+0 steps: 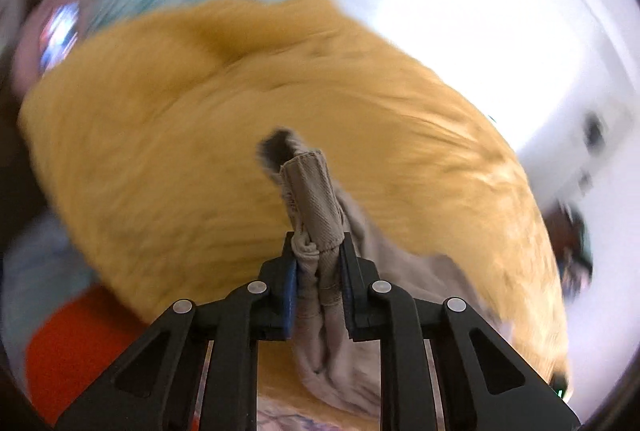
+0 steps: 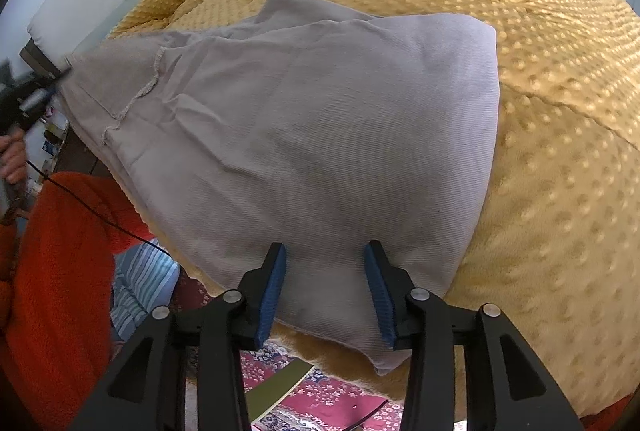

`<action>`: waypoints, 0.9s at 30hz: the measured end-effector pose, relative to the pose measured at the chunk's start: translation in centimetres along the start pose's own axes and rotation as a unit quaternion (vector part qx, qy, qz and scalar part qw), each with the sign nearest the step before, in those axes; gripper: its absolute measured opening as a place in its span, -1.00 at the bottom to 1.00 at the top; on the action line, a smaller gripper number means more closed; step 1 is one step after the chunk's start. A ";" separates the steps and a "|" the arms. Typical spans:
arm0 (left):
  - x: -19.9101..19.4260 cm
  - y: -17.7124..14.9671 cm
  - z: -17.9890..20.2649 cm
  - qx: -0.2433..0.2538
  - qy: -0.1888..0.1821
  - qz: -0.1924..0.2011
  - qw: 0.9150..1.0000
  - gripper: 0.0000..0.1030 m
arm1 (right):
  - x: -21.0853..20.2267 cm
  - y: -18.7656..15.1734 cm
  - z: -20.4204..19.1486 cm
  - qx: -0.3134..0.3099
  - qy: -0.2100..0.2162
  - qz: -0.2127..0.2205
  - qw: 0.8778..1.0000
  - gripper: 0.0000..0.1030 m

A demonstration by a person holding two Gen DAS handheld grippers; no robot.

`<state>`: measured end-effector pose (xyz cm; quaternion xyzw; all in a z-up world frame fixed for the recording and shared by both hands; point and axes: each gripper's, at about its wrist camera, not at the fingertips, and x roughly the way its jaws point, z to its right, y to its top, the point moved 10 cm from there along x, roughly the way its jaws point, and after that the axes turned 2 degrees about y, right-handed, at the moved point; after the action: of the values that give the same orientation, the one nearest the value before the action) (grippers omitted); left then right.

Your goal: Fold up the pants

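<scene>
Grey-beige pants [image 2: 300, 131] lie spread on a yellow dotted bedspread [image 2: 540, 111]. In the left wrist view, which is blurred, my left gripper [image 1: 318, 241] is shut on a bunched, thick edge of the pants [image 1: 308, 187] and holds it lifted above the bedspread [image 1: 160, 131]. The right wrist view shows that same gripper [image 2: 32, 95] at the far left, pulling the pants' corner up and taut. My right gripper [image 2: 325, 247] hovers open over the near corner of the pants. Flat fabric lies under its blue pads [image 2: 276, 279], which do not press it.
A person's red fleece sleeve [image 2: 60, 271] and hand [image 2: 12, 155] are at the left, with a thin black cable [image 2: 92, 207] across the sleeve. Below the bed edge lie a patterned red rug [image 2: 320, 391] and striped cloth [image 2: 140, 279]. A white wall stands behind.
</scene>
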<state>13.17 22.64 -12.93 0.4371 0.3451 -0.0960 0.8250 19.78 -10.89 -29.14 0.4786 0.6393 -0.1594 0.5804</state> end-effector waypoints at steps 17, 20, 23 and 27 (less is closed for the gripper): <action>7.1 -23.1 32.4 0.416 -0.109 -0.120 0.895 -0.69 | -12.7 2.0 11.4 0.213 0.018 0.224 0.951 -0.15; 8.2 -26.4 32.9 0.459 -0.088 -0.108 0.877 -0.69 | -11.7 1.7 11.8 0.228 0.026 0.212 0.950 -0.15; 8.1 -27.6 33.3 0.500 -0.078 -0.097 0.857 -0.62 | -10.5 1.7 11.5 0.222 0.029 0.193 0.955 -0.16; 5.2 -26.9 33.0 0.520 -0.094 -0.100 0.843 -0.01 | -9.8 2.2 10.9 0.212 0.041 0.187 0.958 -0.16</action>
<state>20.70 -18.78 -21.43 0.7539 0.2074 -0.3841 0.4910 26.65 -22.31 -22.62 0.7078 0.5134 -0.1600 0.4581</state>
